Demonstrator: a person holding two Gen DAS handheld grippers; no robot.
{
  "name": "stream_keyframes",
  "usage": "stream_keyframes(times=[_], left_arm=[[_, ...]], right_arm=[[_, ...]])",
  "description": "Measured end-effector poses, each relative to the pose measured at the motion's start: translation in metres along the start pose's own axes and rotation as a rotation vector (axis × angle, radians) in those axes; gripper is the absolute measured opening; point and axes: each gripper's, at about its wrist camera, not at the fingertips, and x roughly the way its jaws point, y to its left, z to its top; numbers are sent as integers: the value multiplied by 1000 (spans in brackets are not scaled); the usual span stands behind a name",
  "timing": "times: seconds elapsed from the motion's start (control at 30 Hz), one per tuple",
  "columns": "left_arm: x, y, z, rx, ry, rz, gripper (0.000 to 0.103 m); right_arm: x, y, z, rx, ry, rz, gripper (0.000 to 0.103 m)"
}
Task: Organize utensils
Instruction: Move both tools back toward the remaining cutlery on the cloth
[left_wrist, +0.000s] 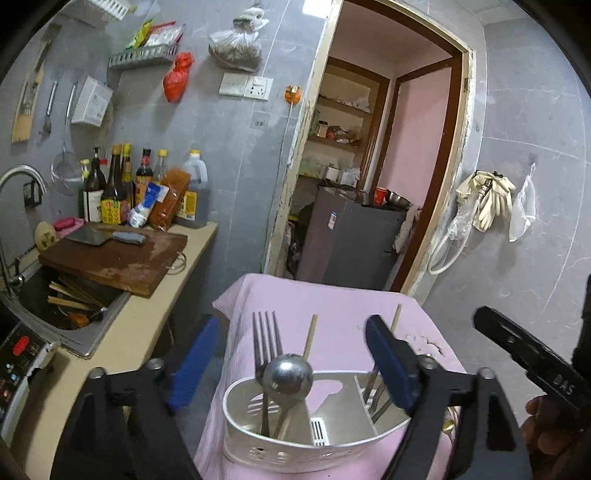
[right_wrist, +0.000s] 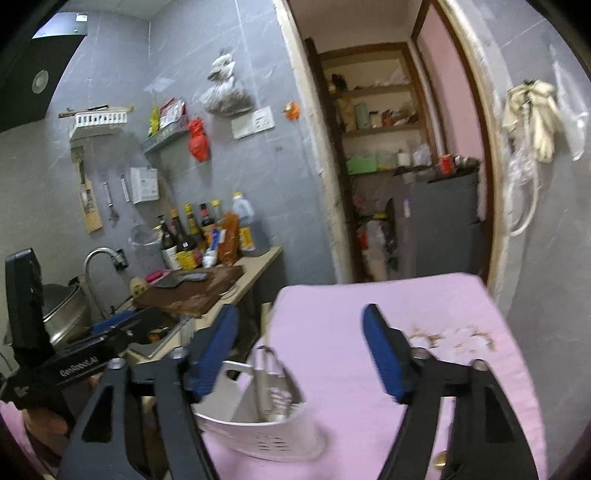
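Kitchen w/ pink-cloth desk (left_wrist: 332, 299): white caddy (left_wrist: 295, 448) holds fork (left_wrist: 266, 339), ladle (left_wrist: 288, 376) & chopsticks (left_wrist: 309, 336) upright, handles down. Left claw (left_wrist: 295, 363) & right claw (right_wrist: 301, 350) both wide open, empty.

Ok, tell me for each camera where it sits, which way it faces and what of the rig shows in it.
Left wrist: on the left gripper, facing forward and slightly down at the utensil caddy with fork and ladle; its blue fingers stand apart, the right gripper at the right edge.
Right wrist: on the right gripper, facing the pink cloth, caddy lower left; the left gripper at left.
Shared: caddy, cloth, counter with cutting board, doorway.
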Motion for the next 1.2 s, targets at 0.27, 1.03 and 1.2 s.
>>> stream_keyframes(times=[0.27,1.03,1.2], left_arm=[[-11,-46,-3,4,-55,7,102],[10,-182,-78,149,65,-62,102],[26,-194,-97,170,127,-87,102]], right_arm=[[-43,-47,4,-4,-46,-116,101],[-75,-196,-35,5,74,-273,101],[-62,-207,-60,14,142,-255,101]])
